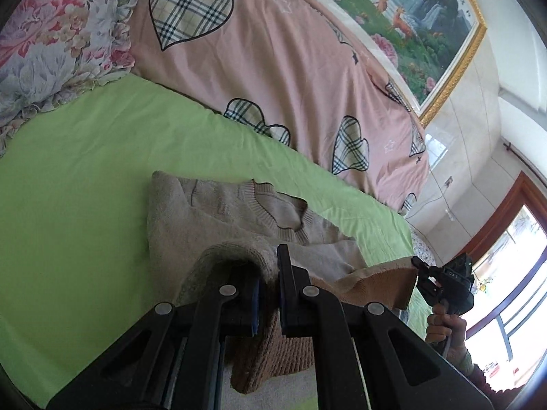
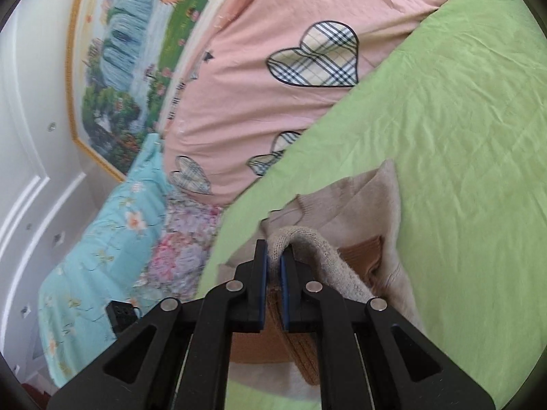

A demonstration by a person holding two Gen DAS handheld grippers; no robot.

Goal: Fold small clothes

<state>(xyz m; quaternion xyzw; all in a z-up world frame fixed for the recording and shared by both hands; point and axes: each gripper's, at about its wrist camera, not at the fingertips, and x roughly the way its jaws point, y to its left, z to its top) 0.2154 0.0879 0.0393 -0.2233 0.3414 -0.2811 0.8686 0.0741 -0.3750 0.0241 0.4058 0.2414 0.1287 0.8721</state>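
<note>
A small beige knit sweater (image 1: 212, 215) with a ribbed round collar and brown ribbed hem lies on the green bed sheet (image 1: 85, 171). My left gripper (image 1: 270, 266) is shut on one corner of its brown hem, the knit draped over the left finger. At the far right of the left wrist view, my right gripper (image 1: 418, 273) pinches the other hem corner, lifted off the sheet, with a hand below it. In the right wrist view the right gripper (image 2: 273, 259) is shut on the sweater (image 2: 362, 201), whose hem edge folds over the fingertips.
A pink duvet with plaid hearts (image 1: 273, 68) is heaped along the far side of the bed. Floral pillows (image 1: 51, 51) and a turquoise floral quilt (image 2: 102, 239) lie at the head end. A framed landscape painting (image 1: 427, 24) hangs above. A window (image 1: 512, 273) is at right.
</note>
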